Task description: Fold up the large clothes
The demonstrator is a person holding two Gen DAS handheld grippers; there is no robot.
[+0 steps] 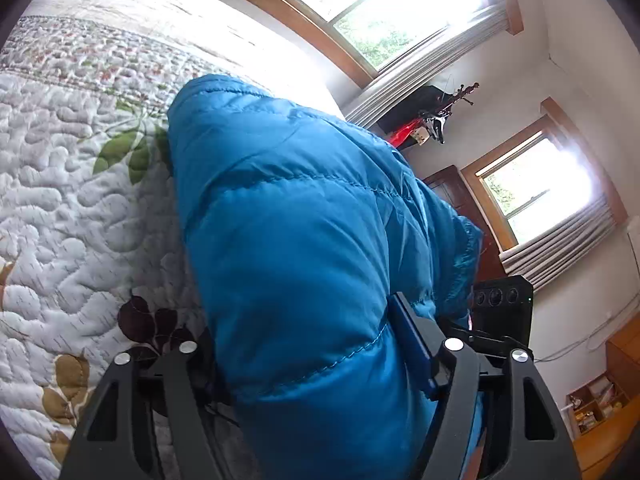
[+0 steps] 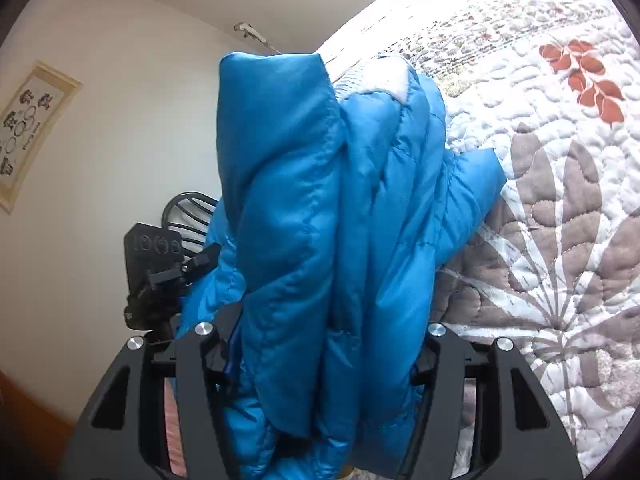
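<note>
**quiltfan:** Blue puffy nylon is filling both views right now. The jacket (image 1: 296,240) is bunching up thick between the fingers of the left gripper (image 1: 316,364), hanging above the quilted bedspread (image 1: 60,208) with the leaf pattern. Is it actually clamped?

**foldguy:** Looks like it to me. The left jaws are sitting fairly wide, but only because a fat wad of padded fabric is stuffed between them, and the pads are pressing into it on both sides. Same deal on the other side: the right gripper (image 2: 320,356) is squeezing a gathered bundle of the jacket (image 2: 332,208), folds draping forward past the fingers.

**quiltfan:** So where's the coat relative to the bed?

**foldguy:** It's being held up off the bedspread (image 2: 560,208), with the far end drooping toward it. Can't tell if that end is touching. Each camera is also catching the other gripper poking out beside the fabric. Two bright windows (image 1: 384,4) are glaring in the left view, and a wall hanging (image 2: 30,128) is showing in the right one.
</note>
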